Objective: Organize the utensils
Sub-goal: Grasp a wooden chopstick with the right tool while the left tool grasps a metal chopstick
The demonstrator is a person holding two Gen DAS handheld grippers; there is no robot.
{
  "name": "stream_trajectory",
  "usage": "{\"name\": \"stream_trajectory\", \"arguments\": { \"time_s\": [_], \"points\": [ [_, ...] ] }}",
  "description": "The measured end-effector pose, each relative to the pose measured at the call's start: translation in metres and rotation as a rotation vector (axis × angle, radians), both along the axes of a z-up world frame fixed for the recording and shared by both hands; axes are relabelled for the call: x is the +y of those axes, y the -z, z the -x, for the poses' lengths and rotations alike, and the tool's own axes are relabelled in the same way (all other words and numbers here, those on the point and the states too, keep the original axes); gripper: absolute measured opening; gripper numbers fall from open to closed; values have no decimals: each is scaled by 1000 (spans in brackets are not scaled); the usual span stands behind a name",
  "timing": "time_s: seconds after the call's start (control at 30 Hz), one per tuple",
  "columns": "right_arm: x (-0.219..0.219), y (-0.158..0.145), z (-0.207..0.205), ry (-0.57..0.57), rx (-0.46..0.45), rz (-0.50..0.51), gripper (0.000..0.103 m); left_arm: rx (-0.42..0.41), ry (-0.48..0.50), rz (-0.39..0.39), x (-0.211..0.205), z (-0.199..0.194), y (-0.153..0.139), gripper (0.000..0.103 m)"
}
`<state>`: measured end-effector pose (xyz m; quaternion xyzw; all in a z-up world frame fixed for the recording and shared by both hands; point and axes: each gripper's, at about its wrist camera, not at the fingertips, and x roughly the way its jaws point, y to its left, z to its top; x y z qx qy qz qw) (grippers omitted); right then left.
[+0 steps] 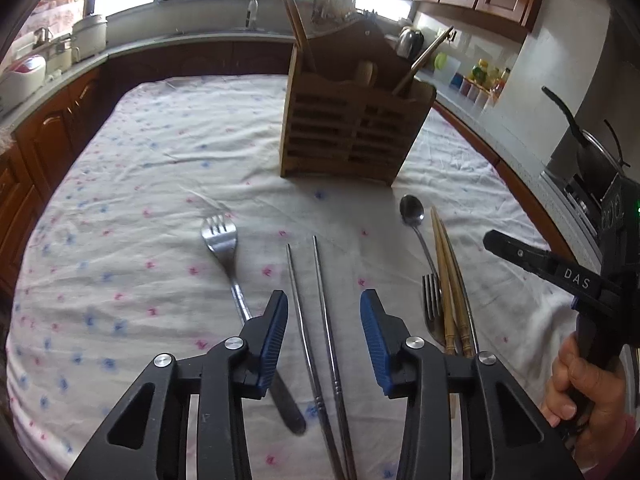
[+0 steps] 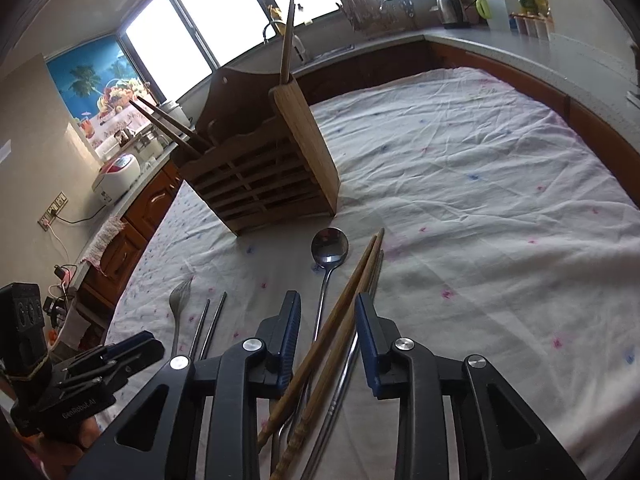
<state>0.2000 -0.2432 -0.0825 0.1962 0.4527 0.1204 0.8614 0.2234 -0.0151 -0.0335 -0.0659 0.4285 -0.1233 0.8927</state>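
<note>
Two metal chopsticks [image 1: 322, 304] lie on the flowered cloth between the fingers of my left gripper [image 1: 324, 298], which is open; its pads stand clear of them. A fork [image 1: 219, 232] lies to its left. My right gripper [image 2: 328, 304] is open over a pair of wooden chopsticks [image 2: 360, 268], which run between its fingers with a gap at each side. A spoon [image 2: 330, 246] and a second fork [image 1: 431, 296] lie beside and partly under them. The wooden utensil holder [image 1: 352, 132] stands upright beyond, with dark chopsticks in it.
The table cloth [image 2: 480, 184] stretches wide to the right of the holder. Kitchen counters with a kettle [image 2: 450, 6], a rice cooker [image 2: 116, 176] and a sink ring the table. A person's hand [image 1: 580, 384] grips the right gripper's handle at the right edge.
</note>
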Motion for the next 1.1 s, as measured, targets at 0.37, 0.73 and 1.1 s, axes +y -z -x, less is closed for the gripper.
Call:
{"name": "stream_trajectory", "arguments": {
  "time_s": [0.37,0.73,1.1],
  "points": [
    [17,29,-36,-46,103,28,23,72,38,2,-14,-35,20,32],
    [11,41,-62,-46,139,101,10,132,68,-9,-23,-66,42,29],
    [18,45,-76,-97,122,156,11,133,100,-147,-47,-93,46,18]
  ]
}}
